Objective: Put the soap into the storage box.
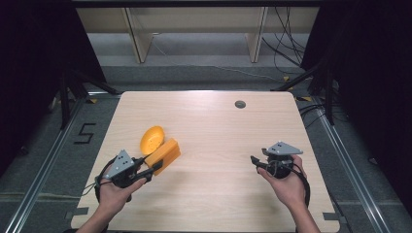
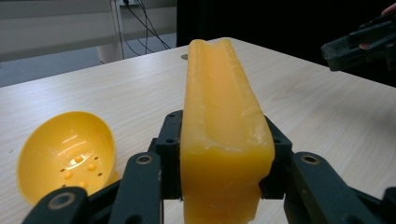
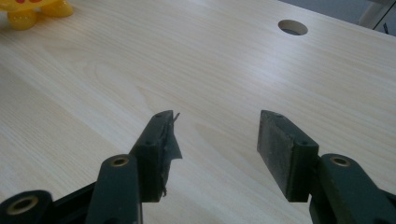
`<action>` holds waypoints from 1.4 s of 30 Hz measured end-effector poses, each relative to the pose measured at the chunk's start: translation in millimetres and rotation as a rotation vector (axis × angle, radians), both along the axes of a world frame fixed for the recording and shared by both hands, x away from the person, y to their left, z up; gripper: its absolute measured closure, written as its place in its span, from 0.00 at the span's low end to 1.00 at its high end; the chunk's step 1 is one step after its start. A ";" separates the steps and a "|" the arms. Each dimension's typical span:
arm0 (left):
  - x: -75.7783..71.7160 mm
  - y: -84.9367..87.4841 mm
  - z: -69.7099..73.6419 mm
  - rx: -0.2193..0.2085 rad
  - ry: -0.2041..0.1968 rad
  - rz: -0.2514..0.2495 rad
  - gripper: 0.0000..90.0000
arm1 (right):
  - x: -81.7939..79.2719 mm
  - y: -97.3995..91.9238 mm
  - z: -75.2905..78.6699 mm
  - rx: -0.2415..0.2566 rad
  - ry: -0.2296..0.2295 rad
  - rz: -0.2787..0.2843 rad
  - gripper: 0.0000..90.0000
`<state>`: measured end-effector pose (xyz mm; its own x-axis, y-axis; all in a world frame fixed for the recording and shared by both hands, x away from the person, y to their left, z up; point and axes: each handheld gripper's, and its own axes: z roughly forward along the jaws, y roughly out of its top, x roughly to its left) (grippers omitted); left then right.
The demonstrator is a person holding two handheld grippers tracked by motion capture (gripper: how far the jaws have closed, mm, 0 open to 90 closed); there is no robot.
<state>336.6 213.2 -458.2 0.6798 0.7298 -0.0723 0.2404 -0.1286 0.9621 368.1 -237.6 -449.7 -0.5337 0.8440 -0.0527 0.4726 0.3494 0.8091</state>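
The left gripper (image 1: 156, 166) is clamped on one end of an orange block (image 2: 223, 140), its two black pads pressing the block's sides in the left gripper view. The block reaches away from the jaws over the bench (image 1: 218, 131), at its left half in the high view. Just beside the block's far end a yellow perforated bowl (image 1: 152, 139) lies tipped on its side, its hollow facing the gripper. Well apart, on the right half of the bench, the right gripper (image 3: 215, 140) has its jaws spread with bare wood between them. A round hole (image 1: 240, 104) sits near the bench's far edge
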 end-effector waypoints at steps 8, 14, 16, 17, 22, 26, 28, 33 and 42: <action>0.1 2.3 1.3 0.002 0.005 0.024 0.67 | 0.2 0.3 -0.4 -0.001 -0.010 0.000 0.52; 1.4 4.1 1.5 -0.007 -0.003 0.030 0.67 | 0.3 0.4 -0.7 -0.001 -0.009 0.000 0.52; 2.1 4.9 1.1 -0.011 0.000 0.033 0.67 | 0.0 0.7 -0.2 0.003 0.000 0.003 0.52; 2.1 4.9 1.1 -0.011 0.000 0.033 0.67 | 0.0 0.7 -0.2 0.003 0.000 0.003 0.52; 3.3 6.9 1.4 -0.010 -0.001 0.042 0.67 | 0.6 0.3 -0.8 -0.007 -0.007 0.004 0.52; 3.0 8.9 2.6 -0.005 -0.001 0.062 0.67 | 0.5 0.6 -0.6 -0.004 -0.003 0.005 0.51; 3.5 9.2 2.7 -0.016 -0.002 0.063 0.67 | 0.3 1.2 -1.2 0.000 -0.001 0.002 0.51; 3.2 9.6 2.8 -0.006 0.000 0.078 0.67 | 0.3 2.0 -1.6 0.000 0.004 0.002 0.51; 3.5 11.2 4.7 0.000 -0.014 0.102 0.67 | 0.6 1.7 -1.6 -0.004 -0.004 0.006 0.51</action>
